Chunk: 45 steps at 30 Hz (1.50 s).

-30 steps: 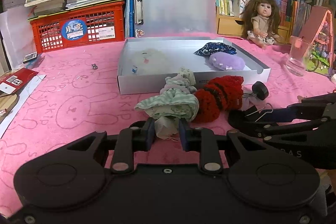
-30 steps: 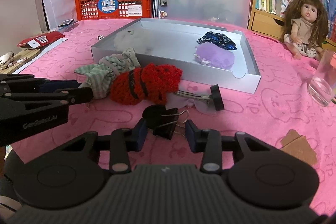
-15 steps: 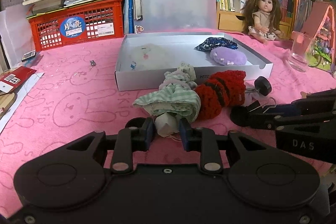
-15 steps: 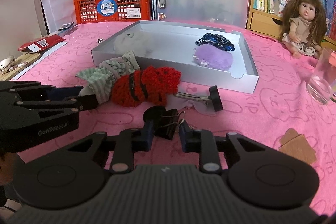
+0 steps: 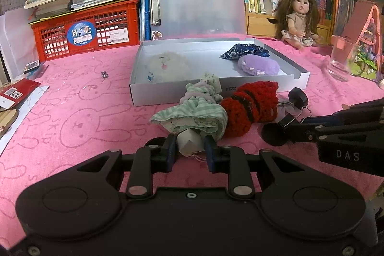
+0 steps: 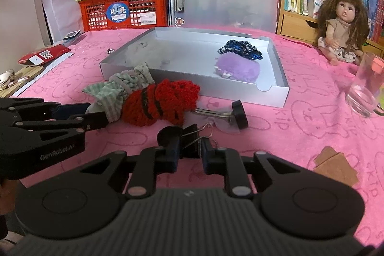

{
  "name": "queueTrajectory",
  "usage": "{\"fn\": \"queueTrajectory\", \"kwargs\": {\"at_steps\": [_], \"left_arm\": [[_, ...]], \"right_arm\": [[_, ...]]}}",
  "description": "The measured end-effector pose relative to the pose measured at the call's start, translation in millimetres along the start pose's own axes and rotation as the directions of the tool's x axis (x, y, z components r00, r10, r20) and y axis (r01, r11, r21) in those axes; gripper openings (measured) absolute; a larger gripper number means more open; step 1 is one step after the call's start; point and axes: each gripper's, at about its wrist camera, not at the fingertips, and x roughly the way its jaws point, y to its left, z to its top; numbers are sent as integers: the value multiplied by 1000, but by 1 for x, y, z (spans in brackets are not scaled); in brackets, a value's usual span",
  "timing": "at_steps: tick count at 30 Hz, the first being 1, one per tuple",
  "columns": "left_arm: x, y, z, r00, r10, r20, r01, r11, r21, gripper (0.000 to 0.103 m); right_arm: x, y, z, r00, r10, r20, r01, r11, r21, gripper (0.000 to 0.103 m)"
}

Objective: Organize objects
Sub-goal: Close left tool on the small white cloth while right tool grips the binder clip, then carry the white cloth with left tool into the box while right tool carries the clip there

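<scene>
My left gripper (image 5: 189, 145) is shut on the white end of a green striped cloth bundle (image 5: 192, 114) that lies on the pink mat. A red crocheted piece (image 5: 249, 109) rests against the bundle's right side. To the right, my right gripper (image 6: 189, 150) has a black binder clip (image 6: 189, 138) between its pads, and its jaws are opening. In the right wrist view the left gripper (image 6: 96, 114) reaches in from the left. Behind both stands a shallow silver box (image 5: 156, 95) with a purple plush (image 5: 258, 65), a dark blue cloth (image 5: 244, 50) and a white fluffy item (image 5: 165, 64) inside.
A metal clip with a black knob (image 6: 237, 112) lies right of the red piece. A drinking glass (image 5: 340, 61) and a doll (image 5: 300, 18) stand at the right, a red crate (image 5: 86, 32) with books at the back left. Brown card pieces (image 6: 336, 164) lie near right.
The right gripper's jaws closed in from a wide stance onto the binder clip. The left gripper kept its hold on the cloth bundle and stayed where it was.
</scene>
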Motion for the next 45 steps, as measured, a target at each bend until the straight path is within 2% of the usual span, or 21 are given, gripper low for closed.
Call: {"fn": "queueTrajectory", "kwargs": {"at_steps": [2, 4, 11, 17, 18, 19, 21, 26, 28, 45], "left_arm": [[0, 0, 0, 1000, 2, -1, -2, 1000, 0, 25], [1, 0, 0, 1000, 2, 0, -2, 1000, 1, 25], [4, -1, 0, 1000, 10, 4, -10, 1000, 9, 26], [10, 0, 0, 1000, 18, 7, -18, 1000, 10, 29], [10, -1, -1, 1000, 18, 8, -18, 1000, 11, 28], [9, 0, -1, 1000, 16, 10, -16, 1000, 7, 23], [6, -1, -1, 1000, 9, 21, -9, 1000, 3, 23], [-5, -4, -2, 998, 19, 52, -21, 999, 29, 23], [-10, -5, -2, 998, 17, 57, -19, 999, 36, 19], [-36, -1, 2, 995, 14, 97, -18, 999, 36, 19]], "right_arm": [[1, 0, 0, 1000, 4, 1, -4, 1000, 0, 34], [2, 2, 1, 1000, -1, 3, 1, 1000, -5, 44], [10, 2, 1, 999, -36, 14, 37, 999, -13, 45], [16, -1, 0, 999, -31, 27, 31, 999, -14, 49], [16, -1, 0, 999, -28, 27, 28, 1000, -12, 47], [15, -1, 0, 999, -21, 29, 21, 1000, -10, 40], [11, 0, -1, 999, -7, 43, 8, 1000, -19, 26], [-1, 11, -2, 996, -3, 85, 12, 995, -98, 25], [-4, 13, -1, 996, -7, 93, 18, 994, -110, 25], [-14, -4, 6, 992, -64, 109, 67, 998, -22, 25]]}}
